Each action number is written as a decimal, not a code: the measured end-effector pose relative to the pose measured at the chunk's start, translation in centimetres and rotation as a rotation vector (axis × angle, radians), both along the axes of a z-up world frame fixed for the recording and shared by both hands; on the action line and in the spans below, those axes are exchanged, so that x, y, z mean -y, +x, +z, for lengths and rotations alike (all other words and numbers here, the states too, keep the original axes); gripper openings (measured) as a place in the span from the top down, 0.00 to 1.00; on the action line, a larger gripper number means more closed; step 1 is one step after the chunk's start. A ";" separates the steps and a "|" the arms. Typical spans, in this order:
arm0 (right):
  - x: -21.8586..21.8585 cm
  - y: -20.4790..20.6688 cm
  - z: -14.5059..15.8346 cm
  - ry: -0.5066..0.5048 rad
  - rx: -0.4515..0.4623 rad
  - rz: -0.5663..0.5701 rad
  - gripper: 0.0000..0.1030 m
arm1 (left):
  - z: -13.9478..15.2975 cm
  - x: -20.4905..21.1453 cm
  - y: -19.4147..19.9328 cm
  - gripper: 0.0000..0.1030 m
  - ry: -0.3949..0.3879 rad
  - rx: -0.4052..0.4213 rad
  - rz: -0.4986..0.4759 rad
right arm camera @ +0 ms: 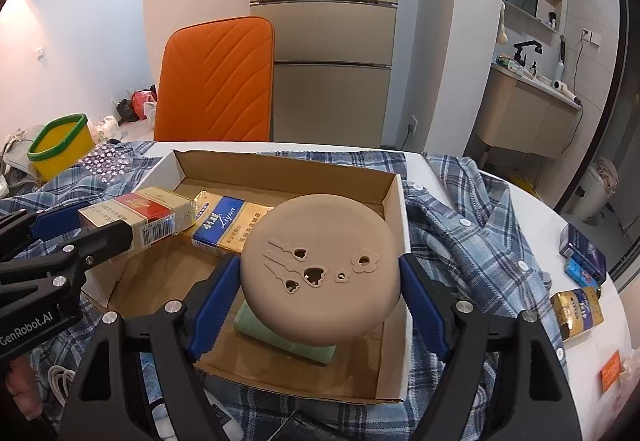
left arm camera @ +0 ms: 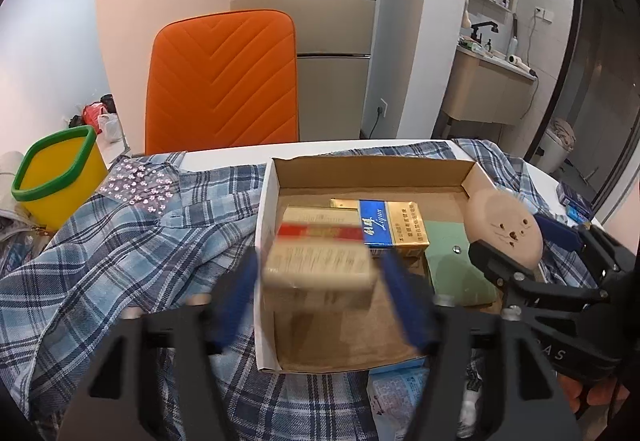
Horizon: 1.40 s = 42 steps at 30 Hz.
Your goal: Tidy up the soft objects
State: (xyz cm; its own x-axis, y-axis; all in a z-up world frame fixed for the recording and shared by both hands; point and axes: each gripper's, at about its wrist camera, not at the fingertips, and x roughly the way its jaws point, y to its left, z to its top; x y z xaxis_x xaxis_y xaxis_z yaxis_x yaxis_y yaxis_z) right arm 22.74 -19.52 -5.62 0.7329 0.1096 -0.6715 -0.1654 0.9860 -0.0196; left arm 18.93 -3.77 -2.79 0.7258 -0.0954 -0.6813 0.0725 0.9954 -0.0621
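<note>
A shallow cardboard box [left arm camera: 360, 171] [right arm camera: 280, 169] lies on a plaid shirt [left arm camera: 120, 261] [right arm camera: 460, 233]. My left gripper [left arm camera: 320, 293] is shut on a gold and red cigarette pack [left arm camera: 320, 257] [right arm camera: 136, 217], held above the box's left part. My right gripper [right arm camera: 320, 301] is shut on a round beige case [right arm camera: 320, 269] [left arm camera: 504, 231], held above the box's right part. In the box lie a blue and gold pack [left arm camera: 392, 225] [right arm camera: 228, 225] and a green pad [left arm camera: 452, 261] [right arm camera: 280, 337].
An orange chair [left arm camera: 224, 81] stands behind the table. A yellow bin with a green rim [left arm camera: 56, 177] stands at the left. Small packs [right arm camera: 576, 305] lie on the table at the right edge. A sequined cloth [left arm camera: 140, 185] lies on the shirt.
</note>
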 end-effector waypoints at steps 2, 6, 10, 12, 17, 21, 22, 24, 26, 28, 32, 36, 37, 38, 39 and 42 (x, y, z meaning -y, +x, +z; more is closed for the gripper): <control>0.1 0.1 -0.1 0.004 -0.007 -0.005 0.18 | 0.2 -0.3 -0.1 0.20 -0.006 0.013 0.017; 0.4 0.1 -0.1 0.001 -0.003 -0.021 0.18 | 0.5 -0.6 -0.1 0.20 -0.007 0.027 0.022; 0.7 -0.4 0.9 0.008 0.041 -0.029 0.18 | 0.5 -0.6 -0.2 0.20 -0.002 0.028 0.018; 0.9 -0.6 1.4 0.010 0.058 -0.034 0.18 | 0.7 -0.4 -0.2 0.20 0.006 0.035 0.019; 1.2 -1.2 2.2 0.011 0.079 -0.039 0.18 | 1.2 -0.4 -0.6 0.20 0.008 0.055 0.018; 1.4 -1.8 3.1 0.008 0.105 -0.041 0.18 | 2.3 -0.5 -1.3 0.20 0.004 0.085 0.020; 1.4 -1.9 3.3 0.007 0.112 -0.041 0.18 | 2.6 -0.4 -1.4 0.20 0.003 0.094 0.019; 1.6 -2.6 4.2 0.004 0.138 -0.043 0.18 | 3.3 -0.4 -2.0 0.20 -0.002 0.117 0.019; 1.8 -3.3 5.2 0.003 0.167 -0.050 0.18 | 4.0 -0.4 -2.6 0.20 -0.005 0.136 0.016; 2.0 -4.1 6.1 0.005 0.201 -0.071 0.18 | 4.7 -0.2 -3.2 0.20 0.010 0.160 0.013; 2.6 -6.1 8.4 0.019 0.263 -0.074 0.18 | 5.9 0.1 -4.6 0.20 0.025 0.202 0.006; 2.9 -8.3 10.6 0.022 0.334 -0.080 0.18 | 7.5 -0.2 -6.6 0.15 0.017 0.277 0.025; 3.0 -8.8 11.0 0.025 0.349 -0.080 0.15 | 8.0 -0.3 -7.2 0.07 0.013 0.310 0.028; 3.1 -9.5 11.6 0.030 0.371 -0.083 0.13 | 8.4 -0.5 -8.0 0.00 0.010 0.343 0.035; 3.3 -10.2 12.0 0.037 0.393 -0.088 0.08 | 8.9 -0.7 -8.7 0.00 0.006 0.375 0.045; 3.6 -12.0 13.3 0.047 0.460 -0.107 0.00 | 10.1 -1.4 -10.2 0.00 -0.030 0.428 0.049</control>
